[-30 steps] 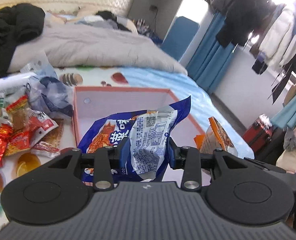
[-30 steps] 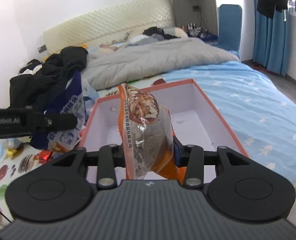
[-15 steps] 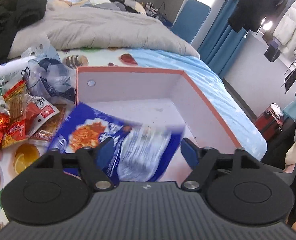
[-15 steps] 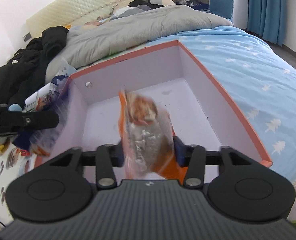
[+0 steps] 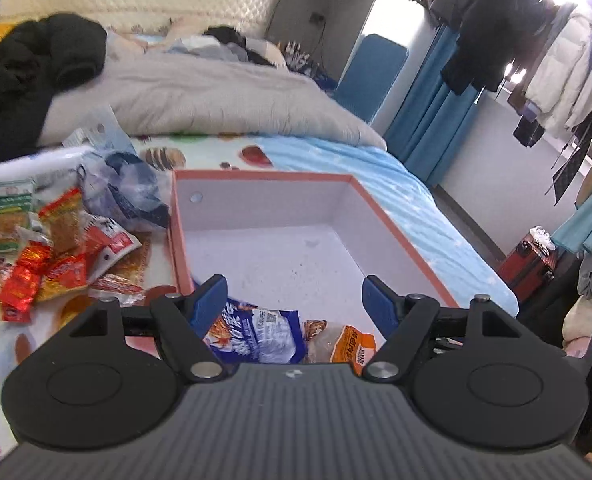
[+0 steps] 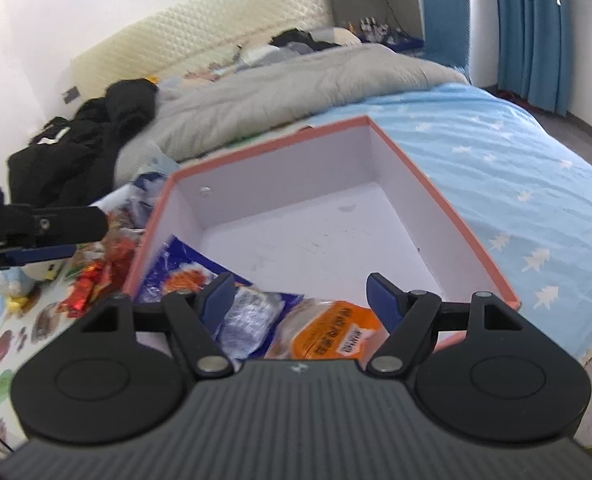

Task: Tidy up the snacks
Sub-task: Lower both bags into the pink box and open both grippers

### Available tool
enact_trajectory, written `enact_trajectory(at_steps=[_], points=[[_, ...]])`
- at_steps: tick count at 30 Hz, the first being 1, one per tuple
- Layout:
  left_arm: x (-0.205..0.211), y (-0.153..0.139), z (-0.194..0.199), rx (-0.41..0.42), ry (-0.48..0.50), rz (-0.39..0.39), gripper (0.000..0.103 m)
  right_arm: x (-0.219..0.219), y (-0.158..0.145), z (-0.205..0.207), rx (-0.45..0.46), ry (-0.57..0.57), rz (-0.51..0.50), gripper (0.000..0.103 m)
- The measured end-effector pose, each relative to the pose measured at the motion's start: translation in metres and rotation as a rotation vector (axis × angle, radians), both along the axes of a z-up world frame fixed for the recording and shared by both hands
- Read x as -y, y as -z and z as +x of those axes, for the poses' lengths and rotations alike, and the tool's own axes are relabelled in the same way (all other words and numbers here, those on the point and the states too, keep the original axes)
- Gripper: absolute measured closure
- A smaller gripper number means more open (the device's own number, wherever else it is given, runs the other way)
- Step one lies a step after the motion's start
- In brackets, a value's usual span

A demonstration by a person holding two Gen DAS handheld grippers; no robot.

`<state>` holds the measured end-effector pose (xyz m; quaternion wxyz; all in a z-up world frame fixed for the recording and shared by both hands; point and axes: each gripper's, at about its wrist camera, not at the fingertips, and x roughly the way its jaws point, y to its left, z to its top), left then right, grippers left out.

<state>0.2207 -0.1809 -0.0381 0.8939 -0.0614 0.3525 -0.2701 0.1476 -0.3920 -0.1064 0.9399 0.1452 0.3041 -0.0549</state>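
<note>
- Left wrist view: left gripper (image 5: 294,294) jaws just opened wide, gripping nothing; blue snack bag (image 5: 256,334) and orange snack bag (image 5: 350,346) lying inside pink-rimmed box (image 5: 400,236), at near end. Loose snack packets (image 5: 52,256) left on bed beside box, unsorted.
- Right wrist view: right gripper (image 6: 300,290) likewise just opened, empty; both bags below, box mostly bare.
</note>
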Motion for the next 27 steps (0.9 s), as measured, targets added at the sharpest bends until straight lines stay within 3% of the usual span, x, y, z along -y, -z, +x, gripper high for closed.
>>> enact_trajectory(at_steps=[14, 18, 23, 27], points=[[-0.068, -0.027, -0.083, 0.081, -0.071, -0.063, 0.025, -0.045, -0.036, -0.064, 0.109, -0.066, -0.014, 0.028], [-0.081, -0.037, -0.109, 0.119, -0.097, -0.050, 0.025, -0.059, -0.043, -0.083, 0.126, -0.100, -0.015, 0.028], [-0.104, -0.043, -0.142, 0.129, -0.146, -0.053, 0.025, -0.070, -0.051, -0.107, 0.143, -0.129, -0.011, 0.028], [-0.125, -0.042, -0.159, 0.083, -0.181, -0.089, 0.025, -0.083, -0.052, -0.124, 0.150, -0.153, -0.026, 0.028]])
